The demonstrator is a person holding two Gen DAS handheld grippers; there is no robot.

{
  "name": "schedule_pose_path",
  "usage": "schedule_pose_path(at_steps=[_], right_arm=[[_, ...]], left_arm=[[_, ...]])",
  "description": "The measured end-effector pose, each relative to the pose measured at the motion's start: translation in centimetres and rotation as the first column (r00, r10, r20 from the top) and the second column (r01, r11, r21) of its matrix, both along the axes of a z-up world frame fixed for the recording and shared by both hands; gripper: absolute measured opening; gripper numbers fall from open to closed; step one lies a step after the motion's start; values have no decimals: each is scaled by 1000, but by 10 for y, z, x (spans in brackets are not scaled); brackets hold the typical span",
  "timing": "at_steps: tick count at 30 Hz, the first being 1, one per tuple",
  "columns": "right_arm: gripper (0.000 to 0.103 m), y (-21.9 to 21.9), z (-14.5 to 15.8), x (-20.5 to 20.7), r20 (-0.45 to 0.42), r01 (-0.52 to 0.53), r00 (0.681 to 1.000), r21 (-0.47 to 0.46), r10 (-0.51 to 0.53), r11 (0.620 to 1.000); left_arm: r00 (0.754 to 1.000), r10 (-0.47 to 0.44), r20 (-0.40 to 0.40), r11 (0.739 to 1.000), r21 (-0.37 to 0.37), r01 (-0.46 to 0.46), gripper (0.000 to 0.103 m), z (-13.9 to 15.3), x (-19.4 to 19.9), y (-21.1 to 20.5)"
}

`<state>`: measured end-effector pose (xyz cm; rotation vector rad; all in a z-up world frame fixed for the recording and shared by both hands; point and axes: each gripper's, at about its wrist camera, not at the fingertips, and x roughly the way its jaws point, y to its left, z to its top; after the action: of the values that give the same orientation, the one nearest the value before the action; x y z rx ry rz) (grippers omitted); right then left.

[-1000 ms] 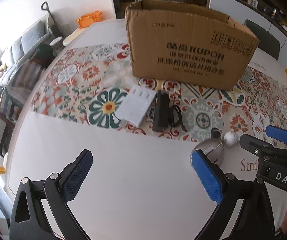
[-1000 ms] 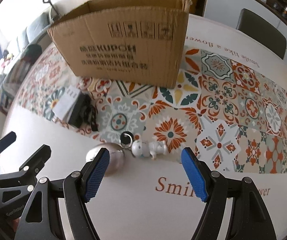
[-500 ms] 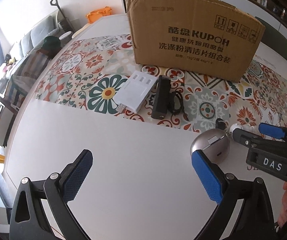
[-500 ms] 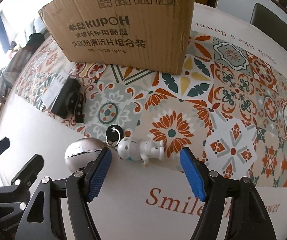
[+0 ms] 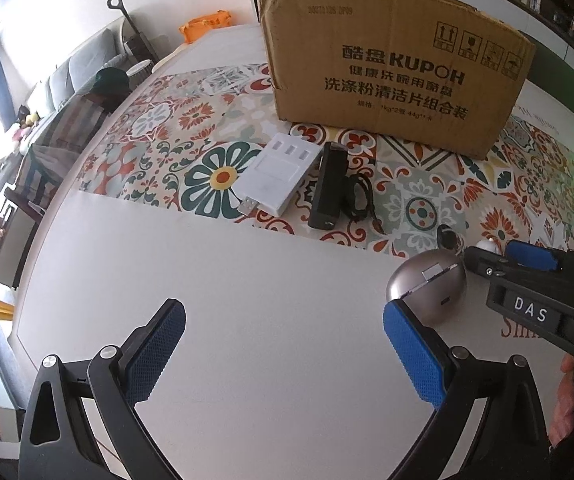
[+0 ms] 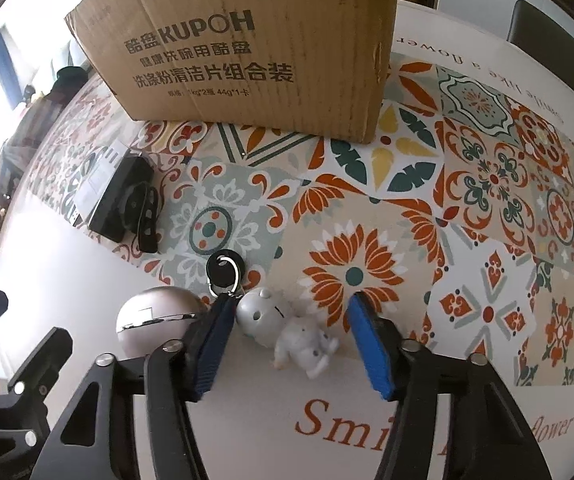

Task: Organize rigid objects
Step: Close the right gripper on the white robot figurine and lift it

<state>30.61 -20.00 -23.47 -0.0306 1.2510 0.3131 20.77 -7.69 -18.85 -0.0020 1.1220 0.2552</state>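
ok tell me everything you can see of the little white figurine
The figurine is a small white toy with a round, glossy head bearing dark dot holes and a slit, and a matte, stubby-limbed body. It looks like plastic. It lies on its side on the table, head toward a key ring and black tag that seem attached to it. It sits between the fingers of the right gripper, whose jaws have just been closing; the left finger is at its head, the other still clear. A silver ball rests just beyond.

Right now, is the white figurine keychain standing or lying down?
Lying down. The white figurine rests on its side on the tablecloth between the right gripper's pads, head toward the key ring.
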Motion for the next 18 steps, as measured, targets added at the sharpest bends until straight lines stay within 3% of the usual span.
schedule_pose_path(at_steps=[7,12,18], right_arm=[[49,-7,2,-9,44,3,999,3,-3,1000],[29,-16,2,-11,61,21,998,11,-21,1000],[28,-25,5,-13,47,28,998,45,-30,999]], left_arm=[[1000,-13,-10,1000,0,13,101,-6,-1,-6],[1000,-11,-11,1000,-8,11,101,-8,-1,-8],[1000,-3,-1,1000,-12,3,101,-7,-1,-8]])
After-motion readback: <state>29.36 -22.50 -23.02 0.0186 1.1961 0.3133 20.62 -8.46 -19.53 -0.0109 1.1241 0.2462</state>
